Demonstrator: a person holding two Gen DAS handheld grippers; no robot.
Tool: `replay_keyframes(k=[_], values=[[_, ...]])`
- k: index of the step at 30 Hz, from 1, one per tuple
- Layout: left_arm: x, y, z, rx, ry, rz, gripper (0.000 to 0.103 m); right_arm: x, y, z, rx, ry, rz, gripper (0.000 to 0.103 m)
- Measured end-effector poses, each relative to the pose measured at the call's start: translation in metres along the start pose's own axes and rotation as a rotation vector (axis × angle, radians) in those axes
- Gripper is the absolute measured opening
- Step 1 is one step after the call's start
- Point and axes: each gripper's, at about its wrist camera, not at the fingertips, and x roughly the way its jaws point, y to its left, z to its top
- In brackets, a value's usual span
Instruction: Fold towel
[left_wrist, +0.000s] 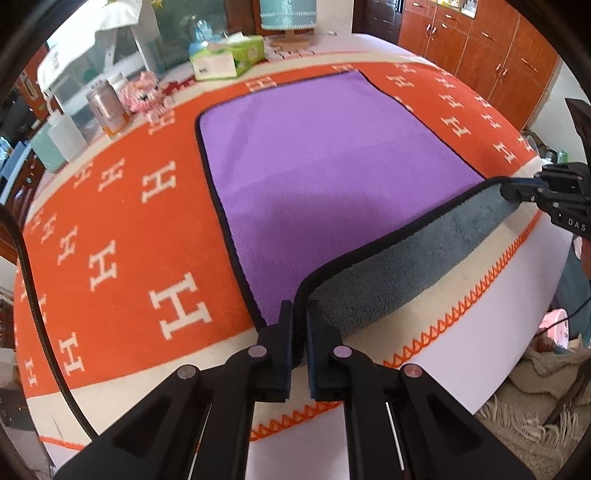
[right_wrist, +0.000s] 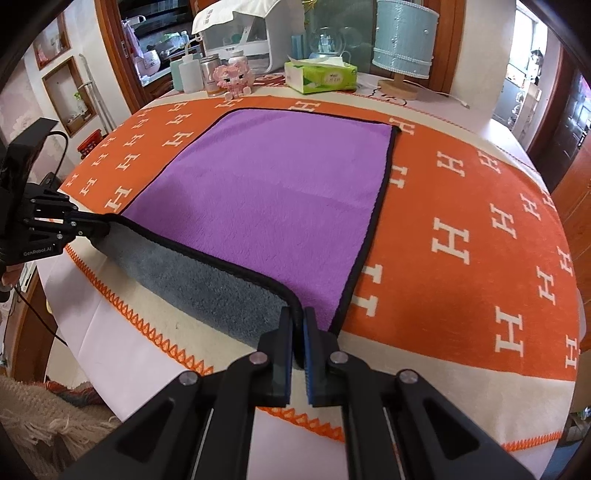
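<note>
A purple towel (left_wrist: 332, 162) with black trim and a grey underside (left_wrist: 406, 273) lies flat on the orange blanket; it also shows in the right wrist view (right_wrist: 273, 192). My left gripper (left_wrist: 300, 314) is shut on the towel's near left corner and lifts it, so the grey underside shows. My right gripper (right_wrist: 298, 321) is shut on the near right corner. The near edge hangs raised between them. The right gripper appears at the right of the left wrist view (left_wrist: 517, 192), and the left gripper at the left of the right wrist view (right_wrist: 99, 227).
The orange blanket (left_wrist: 122, 236) with white H marks covers the table. At the back stand a tissue box (right_wrist: 321, 75), a pink toy (right_wrist: 234, 79), bottles (right_wrist: 190, 75) and a blue lamp (right_wrist: 402, 37). The table's near edge (right_wrist: 122, 354) drops to a shaggy rug.
</note>
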Motion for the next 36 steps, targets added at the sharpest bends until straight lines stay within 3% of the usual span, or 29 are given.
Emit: replay_keyframes(k=[15, 24, 36], values=[[-0.012, 0.013, 0.034, -0.078, -0.086, 0.085, 0.004, -0.018, -0.003, 0.033, 0.042, -0.080, -0.067, 0.004], [-0.007, 0.036, 0.078, -0.110, -0.128, 0.147, 0.004, -0.015, -0.014, 0.081, 0.061, -0.132, -0.110, 0.004], [0.031, 0.074, 0.149, -0.198, -0.140, 0.223, 0.004, 0.035, -0.042, 0.156, 0.126, -0.131, -0.186, 0.004]])
